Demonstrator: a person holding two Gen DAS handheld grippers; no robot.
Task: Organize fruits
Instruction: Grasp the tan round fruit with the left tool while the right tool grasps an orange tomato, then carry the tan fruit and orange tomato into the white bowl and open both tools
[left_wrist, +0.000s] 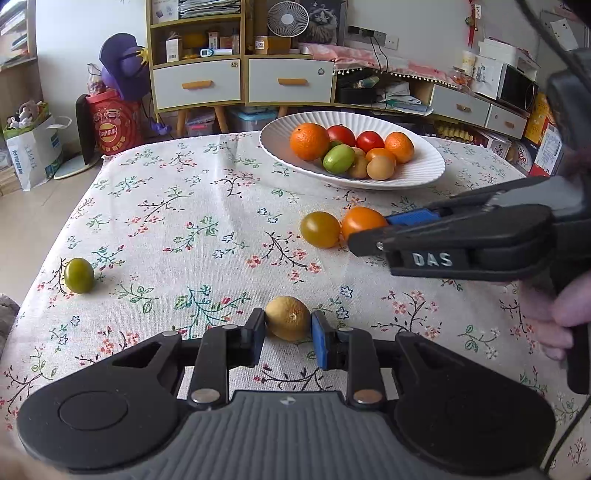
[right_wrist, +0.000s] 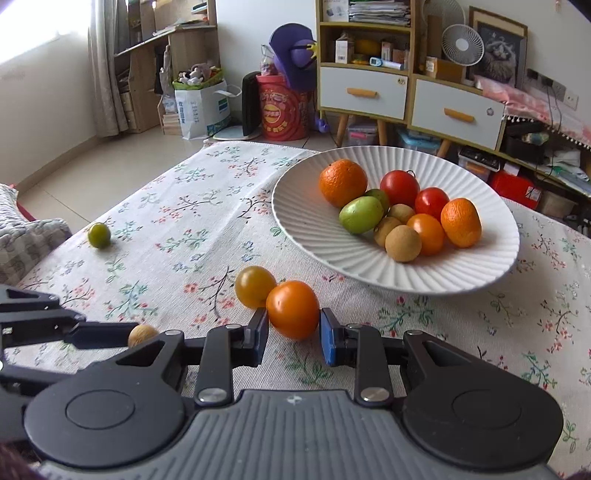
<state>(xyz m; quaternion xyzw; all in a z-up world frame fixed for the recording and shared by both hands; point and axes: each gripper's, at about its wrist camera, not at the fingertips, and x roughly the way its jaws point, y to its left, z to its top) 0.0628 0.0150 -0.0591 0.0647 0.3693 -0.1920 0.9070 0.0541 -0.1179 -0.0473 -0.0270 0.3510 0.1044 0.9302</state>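
Observation:
My left gripper (left_wrist: 288, 326) is shut on a small tan round fruit (left_wrist: 288, 318) that rests on the floral tablecloth. My right gripper (right_wrist: 293, 325) is shut on an orange tomato (right_wrist: 293, 308), which touches a yellow tomato (right_wrist: 255, 287) just behind it. In the left wrist view the right gripper (left_wrist: 365, 240) reaches in from the right onto that orange tomato (left_wrist: 362, 220), beside the yellow tomato (left_wrist: 320, 229). A green fruit (left_wrist: 79, 275) (right_wrist: 99, 235) lies alone near the table's left edge. The white ribbed bowl (right_wrist: 314, 236) (left_wrist: 421, 170) holds several oranges, tomatoes and small fruits.
A floral tablecloth (left_wrist: 184, 221) covers the table, whose left edge drops to the floor. Behind it stand a cabinet with drawers (left_wrist: 240, 79), a red bucket (right_wrist: 282, 112) and a paper bag (right_wrist: 201, 107). A person's hand (left_wrist: 554, 317) grips the right tool's handle.

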